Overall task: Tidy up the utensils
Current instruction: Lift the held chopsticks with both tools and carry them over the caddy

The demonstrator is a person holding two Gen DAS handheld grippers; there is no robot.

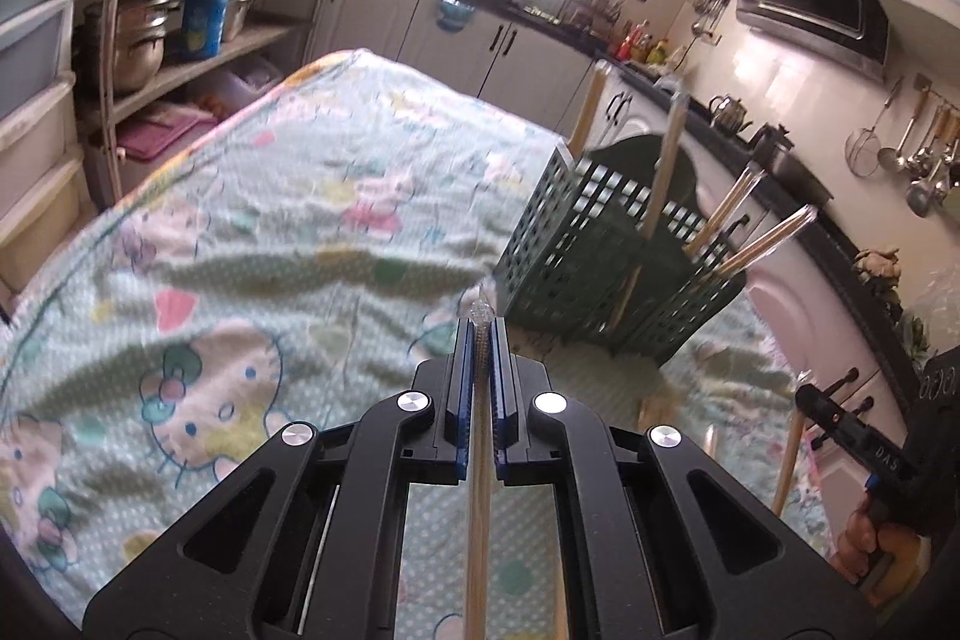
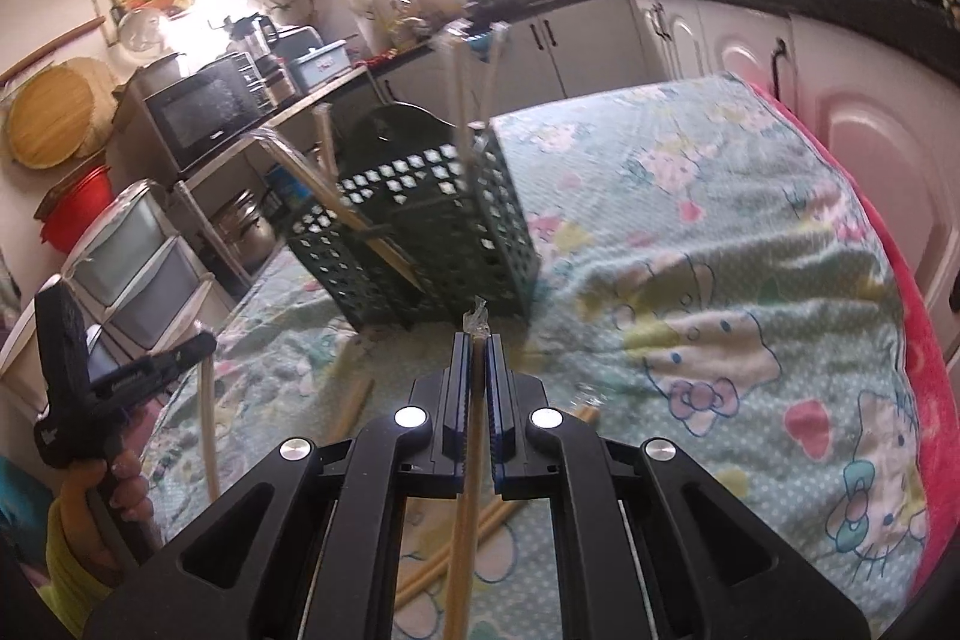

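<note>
A wrapped pale wooden chopstick pair (image 1: 478, 460) is clamped lengthwise in the left tool (image 1: 480, 334); another (image 2: 468, 490) is pinched by the right tool (image 2: 477, 346). The dark green perforated plastic basket (image 1: 576, 244) lies ahead – right of the left tool, nearer it – on the cartoon-print cloth-covered surface (image 1: 270, 232); kitchen cabinets are seen beyond.

Dark green perforated plastic utensil basket (image 1: 576, 244) – square-hole grid pattern. Pale wooden chopsticks in clear wrappers (image 1: 660, 172). Mint-green polka-dot cloth (image 1: 270, 232) printed with pink and white cartoon cats, hearts, bows – pink edge on one side. Black two-finger gripper (image 2: 478, 340), blue ribbed pads (image 2: 459, 388).
</note>
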